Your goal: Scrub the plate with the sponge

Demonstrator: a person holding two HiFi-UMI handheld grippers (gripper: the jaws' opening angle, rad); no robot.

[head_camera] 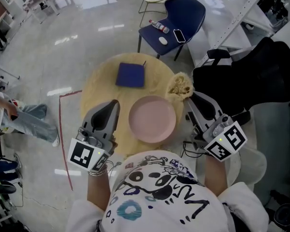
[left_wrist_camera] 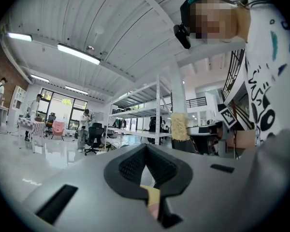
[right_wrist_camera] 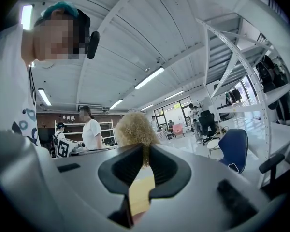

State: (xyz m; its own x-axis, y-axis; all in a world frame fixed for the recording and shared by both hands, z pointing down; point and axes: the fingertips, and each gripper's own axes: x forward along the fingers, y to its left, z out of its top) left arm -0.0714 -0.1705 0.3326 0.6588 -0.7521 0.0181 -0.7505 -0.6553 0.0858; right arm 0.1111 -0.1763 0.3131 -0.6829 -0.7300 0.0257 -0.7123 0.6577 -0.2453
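A pink plate [head_camera: 152, 118] lies in the middle of a small round table [head_camera: 99, 88] with a beige cover. My right gripper [head_camera: 189, 96] is just right of the plate's far edge, shut on a tan, fibrous sponge [head_camera: 179, 86] that sticks out past its tips. In the right gripper view the sponge [right_wrist_camera: 134, 127] is pinched between the jaws of that gripper [right_wrist_camera: 146, 149]. My left gripper [head_camera: 115, 103] hovers at the plate's left side, shut and empty. In the left gripper view its jaws [left_wrist_camera: 146, 149] meet with nothing between them, and the sponge [left_wrist_camera: 180, 126] shows beyond.
A folded blue cloth [head_camera: 130, 74] lies at the table's far side. Behind the table stands a blue chair [head_camera: 176, 16] with a phone, a mouse and a bottle on it. A black bag [head_camera: 251, 79] sits close on the right. Red tape [head_camera: 63, 129] marks the floor on the left.
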